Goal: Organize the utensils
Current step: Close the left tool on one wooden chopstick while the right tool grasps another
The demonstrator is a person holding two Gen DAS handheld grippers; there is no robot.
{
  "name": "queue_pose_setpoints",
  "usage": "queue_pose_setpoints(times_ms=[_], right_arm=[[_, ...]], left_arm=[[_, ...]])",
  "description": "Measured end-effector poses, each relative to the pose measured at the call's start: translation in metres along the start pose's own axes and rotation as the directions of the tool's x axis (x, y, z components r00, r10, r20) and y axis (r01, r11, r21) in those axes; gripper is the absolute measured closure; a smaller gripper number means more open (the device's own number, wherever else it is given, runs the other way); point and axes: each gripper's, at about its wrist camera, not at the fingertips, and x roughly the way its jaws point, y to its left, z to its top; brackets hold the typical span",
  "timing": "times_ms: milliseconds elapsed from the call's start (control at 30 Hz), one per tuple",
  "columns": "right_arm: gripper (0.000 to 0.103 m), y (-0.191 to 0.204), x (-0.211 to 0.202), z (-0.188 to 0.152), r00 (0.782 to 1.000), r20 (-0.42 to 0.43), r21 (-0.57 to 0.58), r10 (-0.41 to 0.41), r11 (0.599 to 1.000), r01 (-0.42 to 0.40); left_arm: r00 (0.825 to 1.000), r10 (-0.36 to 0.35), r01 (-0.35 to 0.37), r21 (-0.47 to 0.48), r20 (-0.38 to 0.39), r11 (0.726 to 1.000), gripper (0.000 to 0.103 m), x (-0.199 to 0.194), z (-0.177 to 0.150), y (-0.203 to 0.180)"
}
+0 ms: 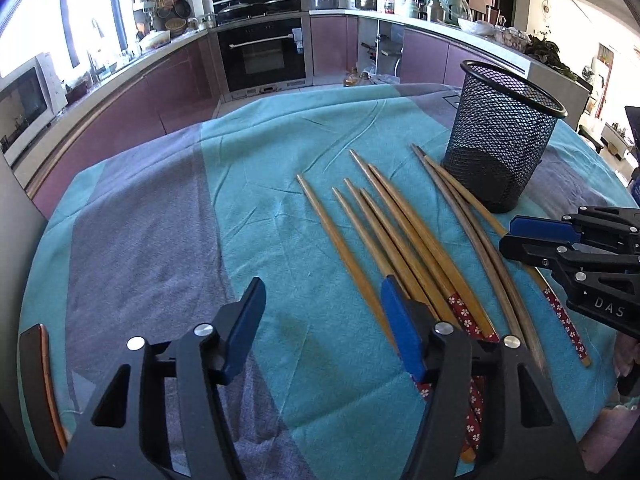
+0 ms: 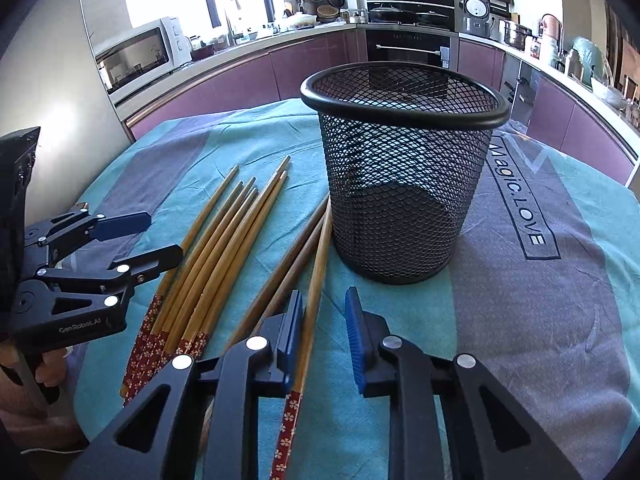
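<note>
Right wrist view: my right gripper straddles one chopstick, pads not yet pressing. Left gripper gapes empty; mesh cup unfilled, every stick remains

Counter draped in a teal and grey-purple cloth. Directly on the cloth: black mesh holder upright, ahead of the right jaws; wooden chopsticks fanned beside it, one lying between the right jaws.
</note>
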Motion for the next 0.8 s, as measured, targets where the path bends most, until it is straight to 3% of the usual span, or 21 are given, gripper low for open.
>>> queue_pose_setpoints(times_ms=[200,300,433,800], right_arm=[[0.086,-0.001,0.006,0.007,1.000,-0.002,0.005,0.012,1.000,-0.012],[0.095,-0.003,0.007,0.008,0.999,-0.005,0.022,0.036,0.999,-0.036],[0.097,-0.002,0.003,0.007,0.998,0.008,0.019,0.057,0.998,-0.057],[0.097,0.002,-0.033,0.011,0.986,0.098,-0.013,0.134,0.991,-0.134]], left_arm=[[0.999,-0.024,0.024,-0.005,-0.028,1.000,0.055,0.016,0.011,0.002],[0.999,-0.040,0.039,-0.022,-0.029,0.999,0.068,0.020,0.017,0.000],[0.999,-0.046,0.044,-0.081,-0.024,0.996,0.092,0.020,0.020,0.006],[0.996,-0.077,0.082,-0.117,0.041,0.990,0.096,-0.004,0.027,0.015]])
